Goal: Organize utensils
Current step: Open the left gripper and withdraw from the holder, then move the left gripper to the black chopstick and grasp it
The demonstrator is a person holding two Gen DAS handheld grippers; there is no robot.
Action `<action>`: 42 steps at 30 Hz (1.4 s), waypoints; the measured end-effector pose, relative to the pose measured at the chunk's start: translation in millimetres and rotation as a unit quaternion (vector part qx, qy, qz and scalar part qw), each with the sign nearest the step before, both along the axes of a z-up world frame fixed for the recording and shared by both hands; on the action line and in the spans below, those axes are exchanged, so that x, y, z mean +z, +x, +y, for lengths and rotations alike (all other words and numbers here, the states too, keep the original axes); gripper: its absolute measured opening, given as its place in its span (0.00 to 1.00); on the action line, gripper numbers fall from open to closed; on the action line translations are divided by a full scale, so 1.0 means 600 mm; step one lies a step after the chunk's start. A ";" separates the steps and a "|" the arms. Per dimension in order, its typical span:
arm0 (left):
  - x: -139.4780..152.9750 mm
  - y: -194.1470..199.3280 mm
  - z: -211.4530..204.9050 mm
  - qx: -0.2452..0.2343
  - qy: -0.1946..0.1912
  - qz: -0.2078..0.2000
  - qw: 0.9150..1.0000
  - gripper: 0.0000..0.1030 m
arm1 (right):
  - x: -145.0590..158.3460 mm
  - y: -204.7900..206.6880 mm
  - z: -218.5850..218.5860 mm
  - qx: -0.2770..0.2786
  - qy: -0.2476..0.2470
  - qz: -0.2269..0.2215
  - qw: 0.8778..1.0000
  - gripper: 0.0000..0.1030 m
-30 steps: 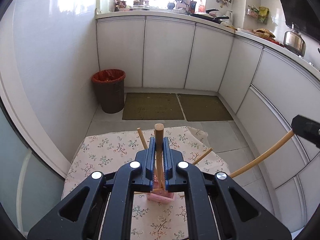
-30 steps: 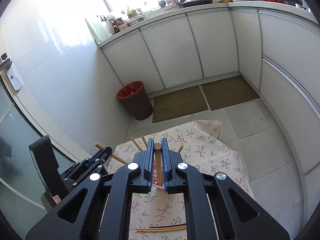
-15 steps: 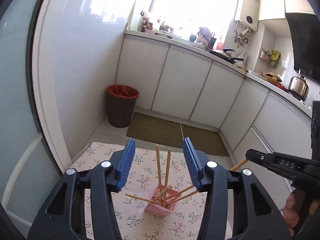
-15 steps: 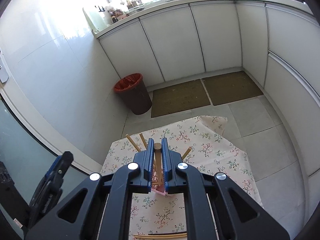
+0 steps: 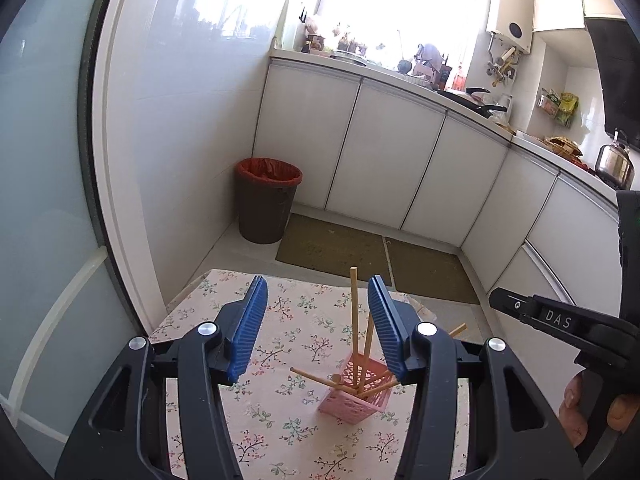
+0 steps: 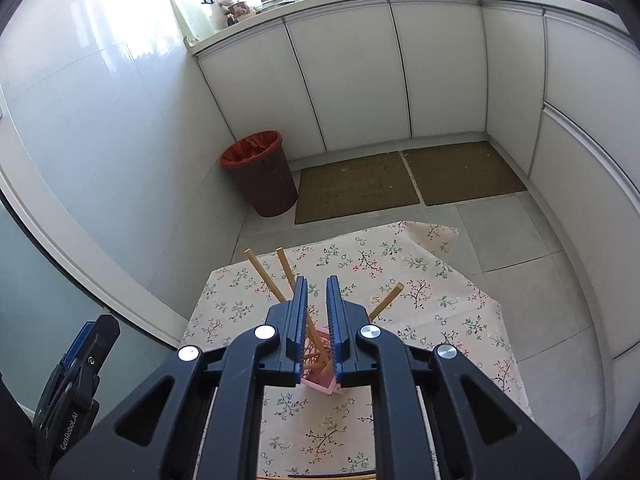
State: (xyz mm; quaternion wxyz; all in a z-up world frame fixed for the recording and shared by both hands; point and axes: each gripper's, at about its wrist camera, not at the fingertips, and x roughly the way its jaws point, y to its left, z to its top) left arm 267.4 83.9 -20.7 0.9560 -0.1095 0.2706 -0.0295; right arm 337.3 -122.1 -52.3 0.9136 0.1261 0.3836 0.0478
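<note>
A pink lattice holder (image 5: 356, 396) stands on the floral-cloth table (image 5: 280, 420) with several wooden chopsticks (image 5: 354, 300) leaning in it. My left gripper (image 5: 318, 284) hangs open above and in front of it, with nothing between its blue pads. In the right wrist view my right gripper (image 6: 317, 284) sits directly over the holder (image 6: 318, 386), its jaws opening by a narrow gap. One chopstick shaft (image 6: 310, 328) crosses that gap, free of the pads. The right gripper (image 5: 560, 320), in a person's hand, shows at the right of the left wrist view.
More chopsticks (image 6: 320, 476) lie on the cloth at the near edge. A brown bin with a red liner (image 5: 266, 200) stands on the floor beyond the table, beside two floor mats (image 5: 332, 248). White cabinets line the back and right, and a wall runs close on the left.
The left gripper opened, let go of its chopstick and drew back to the left. The right gripper sank toward the holder, and its jaws parted slightly around the stick it held.
</note>
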 end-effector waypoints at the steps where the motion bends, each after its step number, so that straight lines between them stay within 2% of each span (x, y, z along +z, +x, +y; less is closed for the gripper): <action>1: 0.000 -0.001 0.000 0.000 0.002 0.001 1.000 0.48 | 0.001 -0.003 0.002 0.001 -0.005 -0.003 1.000 0.12; 4: -0.001 -0.004 -0.001 -0.002 0.004 0.005 1.000 0.48 | 0.006 -0.015 0.003 0.001 -0.017 -0.008 1.000 0.14; 6: 0.003 -0.009 -0.007 -0.006 0.006 0.004 1.000 0.50 | 0.009 -0.027 0.001 -0.004 -0.025 -0.015 1.000 0.24; 8: 0.006 -0.015 -0.012 -0.007 0.012 0.001 1.000 0.59 | 0.013 -0.041 -0.005 -0.011 -0.031 -0.025 0.999 0.33; 12: 0.015 -0.035 -0.023 -0.007 0.023 -0.008 1.000 0.67 | 0.018 -0.070 -0.019 -0.028 -0.042 -0.039 0.998 0.50; 16: 0.024 -0.052 -0.034 -0.003 0.036 -0.017 0.999 0.78 | 0.019 -0.101 -0.038 -0.051 -0.047 -0.050 0.996 0.58; 23: 0.026 -0.078 -0.050 -0.003 0.041 -0.020 0.999 0.89 | 0.019 -0.147 -0.061 -0.077 -0.054 -0.059 0.994 0.72; 24: 0.025 -0.082 -0.053 -0.003 0.043 -0.020 0.999 0.89 | 0.020 -0.154 -0.063 -0.079 -0.057 -0.063 0.993 0.76; 32: 0.015 -0.102 -0.074 -0.016 0.052 -0.011 0.998 0.93 | 0.012 -0.202 -0.086 -0.102 -0.077 -0.079 0.989 0.90; 36: 0.003 -0.105 -0.084 -0.030 0.057 0.008 0.998 0.93 | -0.003 -0.230 -0.099 -0.112 -0.106 -0.090 0.984 0.93; 39: -0.016 -0.102 -0.093 -0.048 0.060 0.036 0.996 0.93 | -0.025 -0.246 -0.111 -0.109 -0.113 -0.074 0.985 0.93; 42: -0.045 -0.090 -0.110 -0.080 0.073 0.082 0.991 0.93 | -0.058 -0.266 -0.134 -0.114 -0.103 -0.046 0.987 0.93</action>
